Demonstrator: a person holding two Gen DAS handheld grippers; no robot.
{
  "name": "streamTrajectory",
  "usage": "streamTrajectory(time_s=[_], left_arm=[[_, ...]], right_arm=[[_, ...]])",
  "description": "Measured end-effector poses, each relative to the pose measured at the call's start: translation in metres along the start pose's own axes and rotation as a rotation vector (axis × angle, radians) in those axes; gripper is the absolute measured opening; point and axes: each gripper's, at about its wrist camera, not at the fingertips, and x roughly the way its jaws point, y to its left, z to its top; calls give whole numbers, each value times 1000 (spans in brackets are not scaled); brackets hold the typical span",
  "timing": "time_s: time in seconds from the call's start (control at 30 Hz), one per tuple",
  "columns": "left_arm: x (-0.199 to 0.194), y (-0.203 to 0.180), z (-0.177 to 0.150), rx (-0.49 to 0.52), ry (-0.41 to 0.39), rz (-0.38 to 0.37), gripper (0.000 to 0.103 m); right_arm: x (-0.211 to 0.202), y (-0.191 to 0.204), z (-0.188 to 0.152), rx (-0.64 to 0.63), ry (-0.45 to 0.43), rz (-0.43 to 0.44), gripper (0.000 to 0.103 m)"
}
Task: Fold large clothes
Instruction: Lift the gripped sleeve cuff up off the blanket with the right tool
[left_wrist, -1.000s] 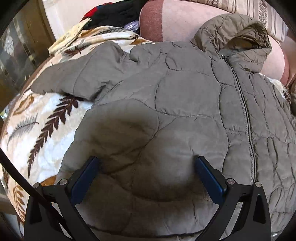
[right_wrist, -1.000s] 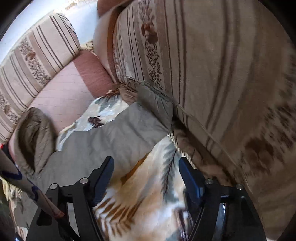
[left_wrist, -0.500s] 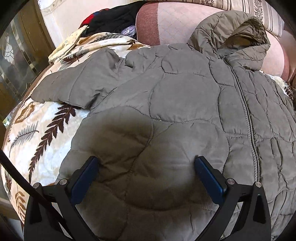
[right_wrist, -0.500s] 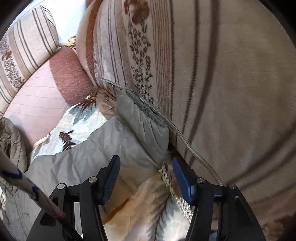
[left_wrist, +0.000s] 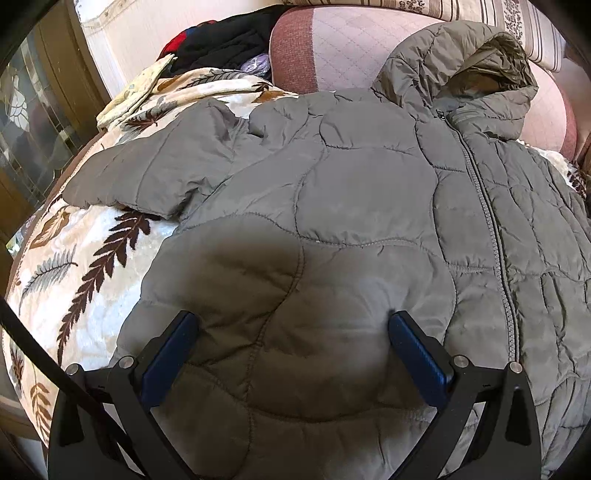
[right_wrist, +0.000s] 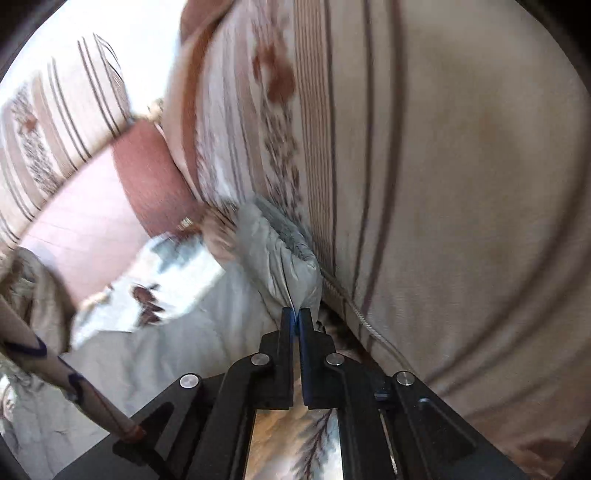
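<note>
Padding makes your jacket (left_wrist: 369, 206) soft, bulky, slippery: right gripper (right_wrist: 294, 314) jaws pinch its cuff (right_wrist: 280, 258); left gripper (left_wrist: 291, 325) jaws gape above the hem.

Grey quilted jacket (left_wrist: 369, 206) spread on leaf-print blanket (left_wrist: 85, 266), left gripper (left_wrist: 291, 325) jaws wide apart

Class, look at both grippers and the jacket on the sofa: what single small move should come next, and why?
Probably the right gripper should draw the sleeve cuff away from the striped cushion and across toward the jacket front. Its jaws are shut on the cuff, which lies against the cushion, while the left gripper is open over the flat, zipped body.
</note>
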Motion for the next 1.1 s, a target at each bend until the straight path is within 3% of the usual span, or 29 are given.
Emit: streamTrajectory(time_s=[0.2,0.4,0.47,0.6,0.73,0.87,0.97,1.1], left_arm=[[-4,6,-2,-24,10,-33,103],[-7,8,-8,-25,12,-35,103],[-8,9,-10,-22,11,-37,103],[-6,8,-9,-30,12,-34,103],[-4,1,-7,-14,6,-21,103],[-3,-1,-6,-5,0,-19,103],[-1,-2,-4,-5,-1,-18,103],[1,-4,-2,5,-10,-6,103]], right_arm=[[-71,18,14,-26,-95,54,1],[-104,25,14,-48,-90,105,2],[-95,15,8,-25,-42,139,8],[-64,-7,-7,17,2,111,15],[-23,-16,-20,40,66,83,32],[9,-15,-27,0,66,-32,34],[31,-17,-25,-28,56,-151,48],[62,-16,-24,-32,83,-109,46]])
